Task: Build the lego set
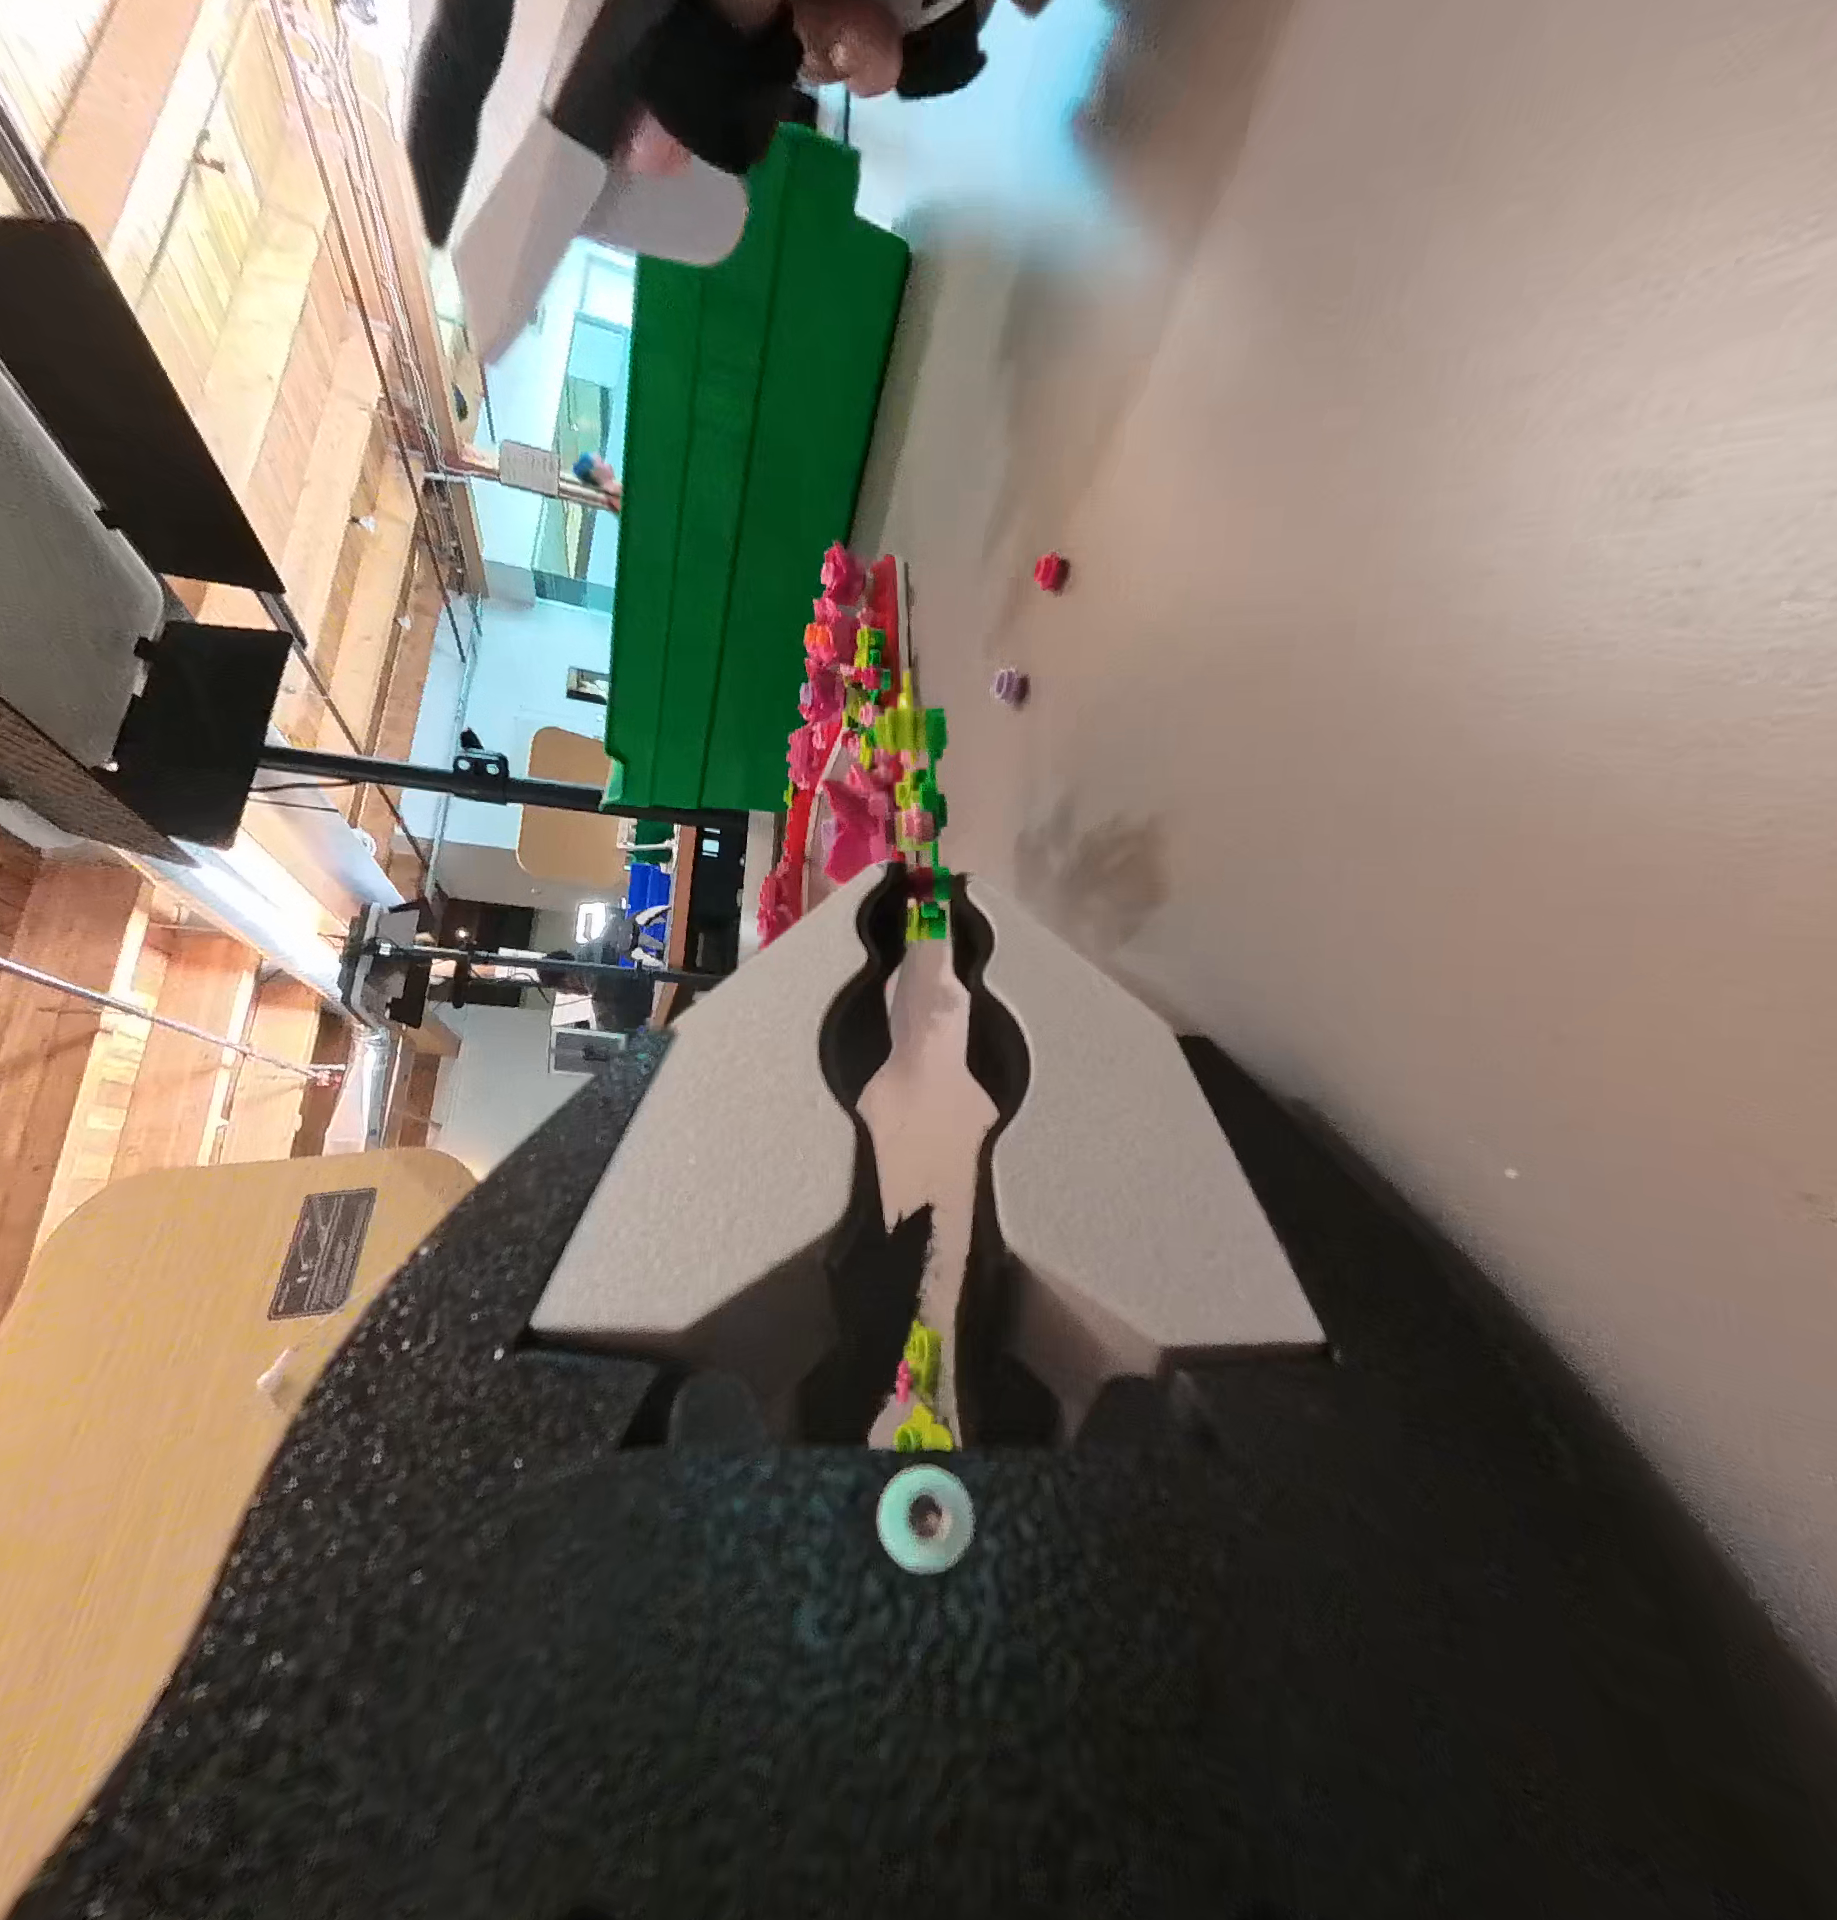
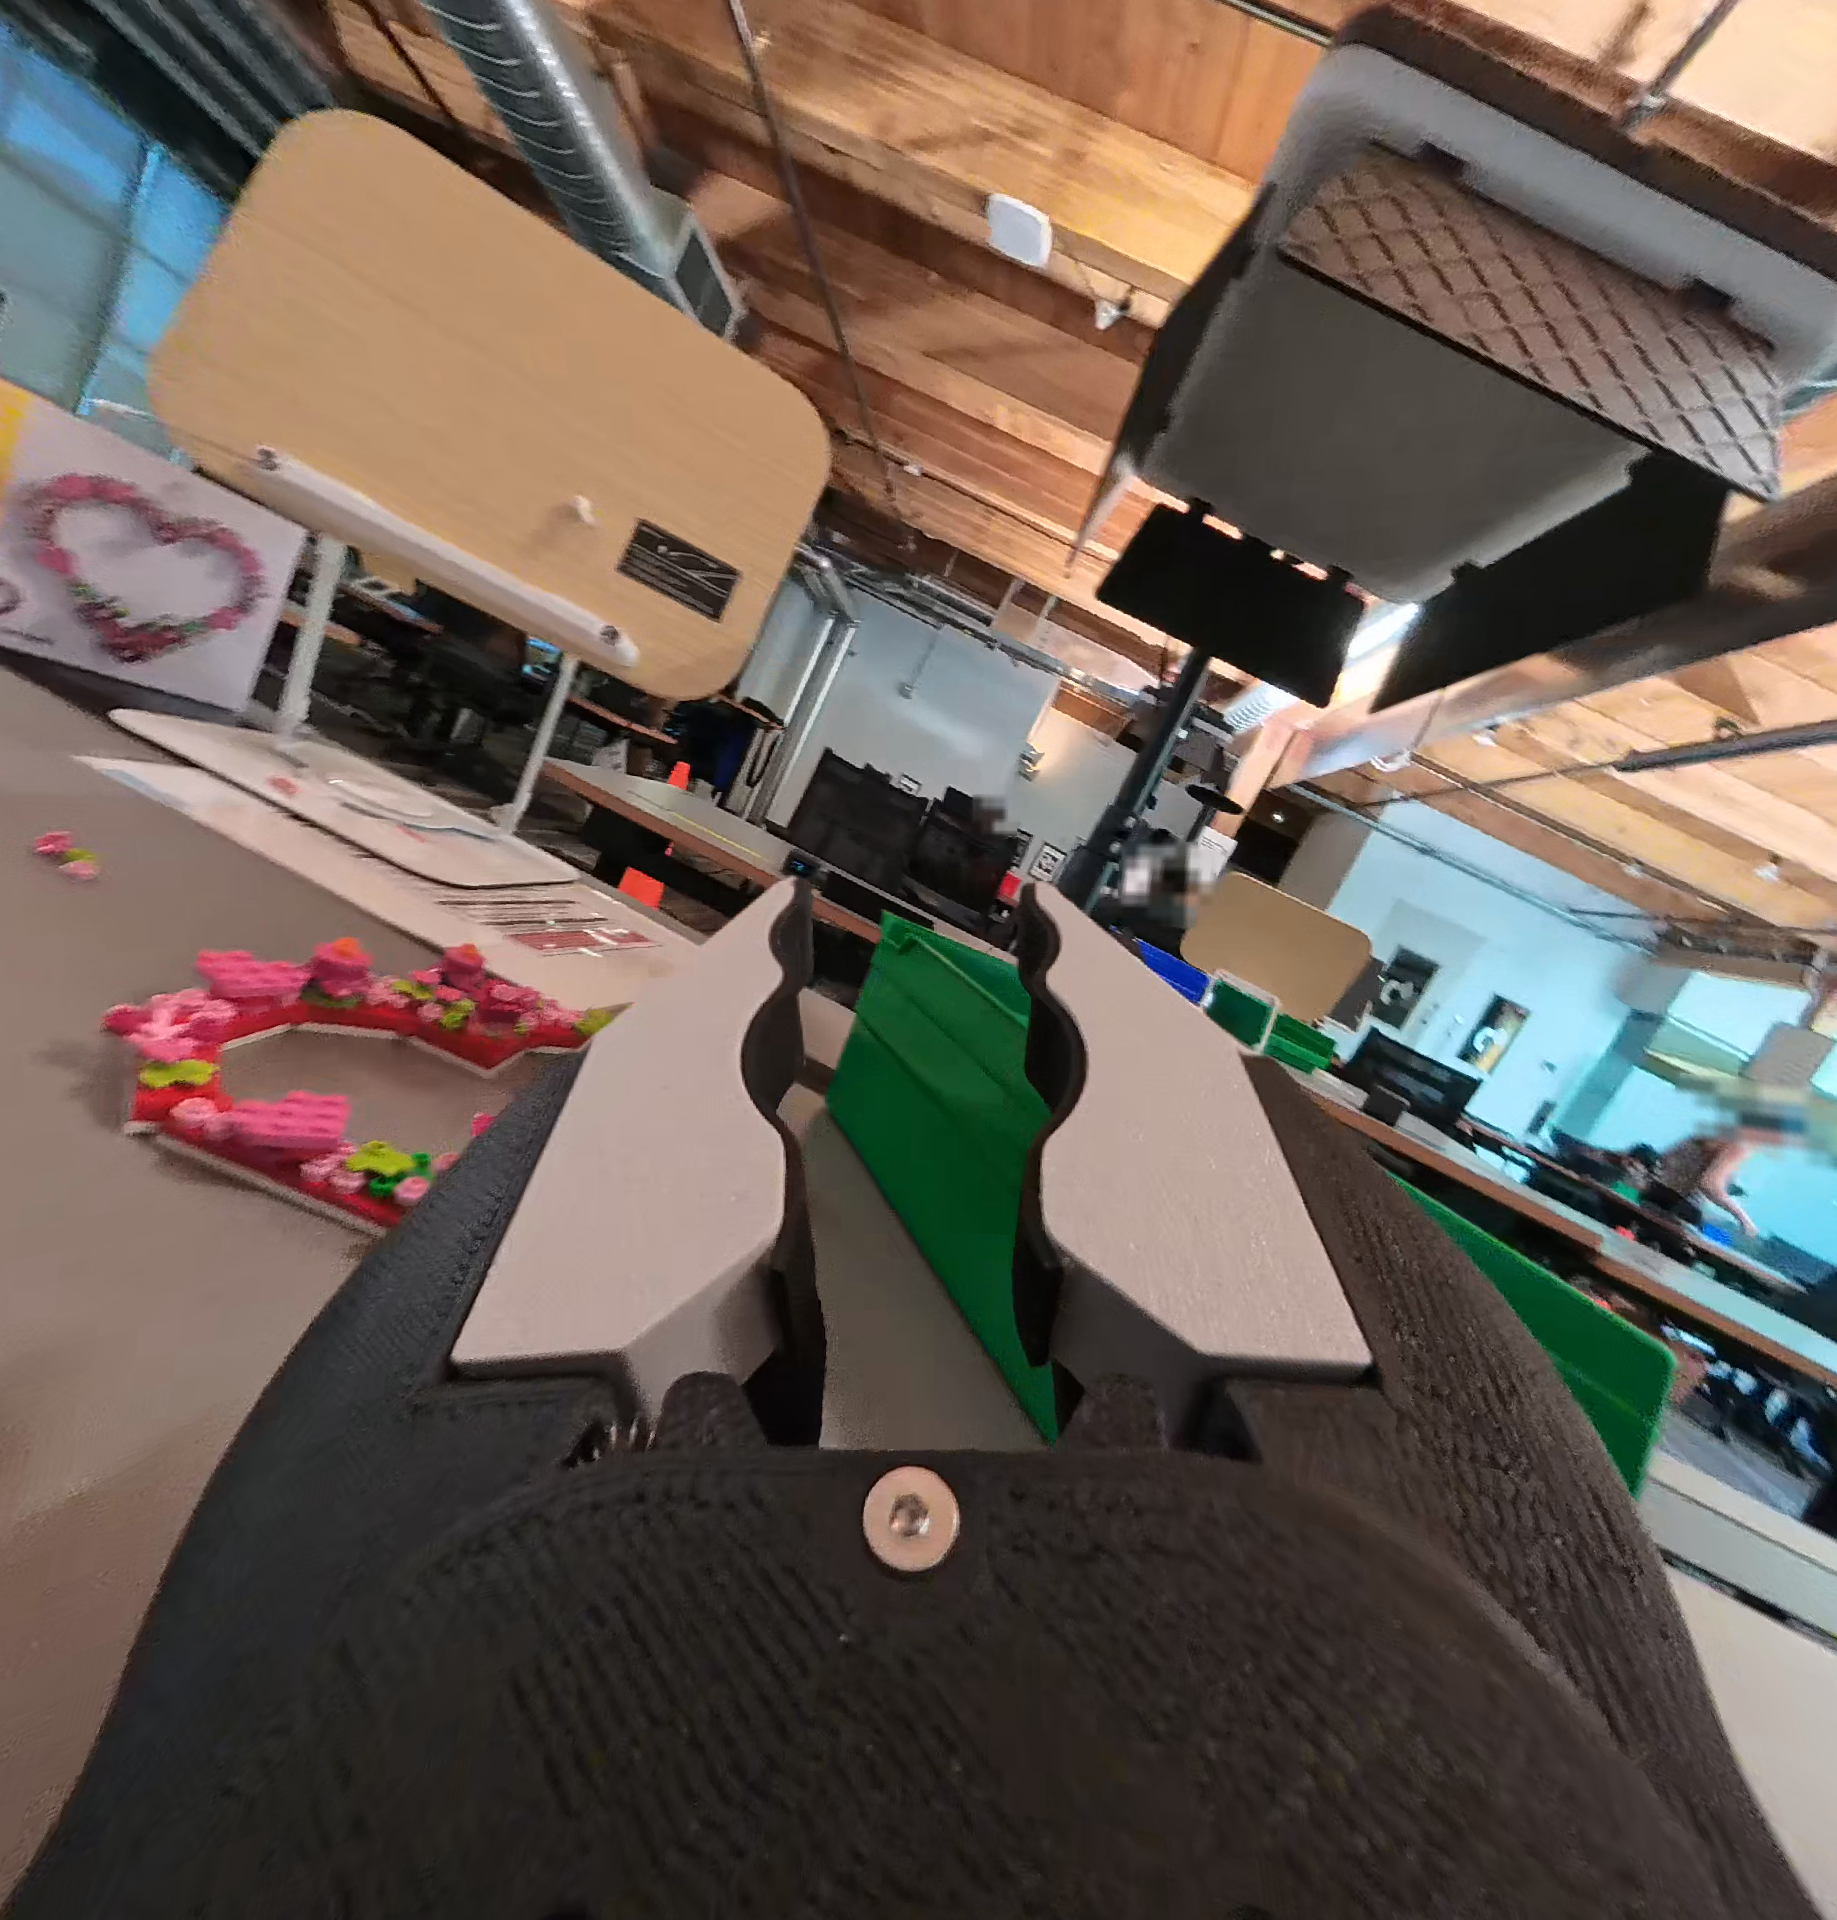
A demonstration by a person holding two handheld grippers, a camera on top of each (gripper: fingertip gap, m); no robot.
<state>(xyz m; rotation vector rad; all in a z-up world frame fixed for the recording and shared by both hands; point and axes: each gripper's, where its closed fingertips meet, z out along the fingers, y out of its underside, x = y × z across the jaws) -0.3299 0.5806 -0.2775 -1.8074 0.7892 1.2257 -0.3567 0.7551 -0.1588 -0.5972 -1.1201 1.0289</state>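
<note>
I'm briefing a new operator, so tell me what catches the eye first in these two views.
The bright pink and red lego heart build on the grey table stands out first, left of the right tool, whose fingers stand apart. Next comes the vivid green bin straight ahead between those fingers. In the left wrist view, the left tool pinches a small green lego piece.

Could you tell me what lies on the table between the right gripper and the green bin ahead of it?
Nothing: in the right wrist view, only bare grey table shows between the open right gripper and the green bin.
</note>
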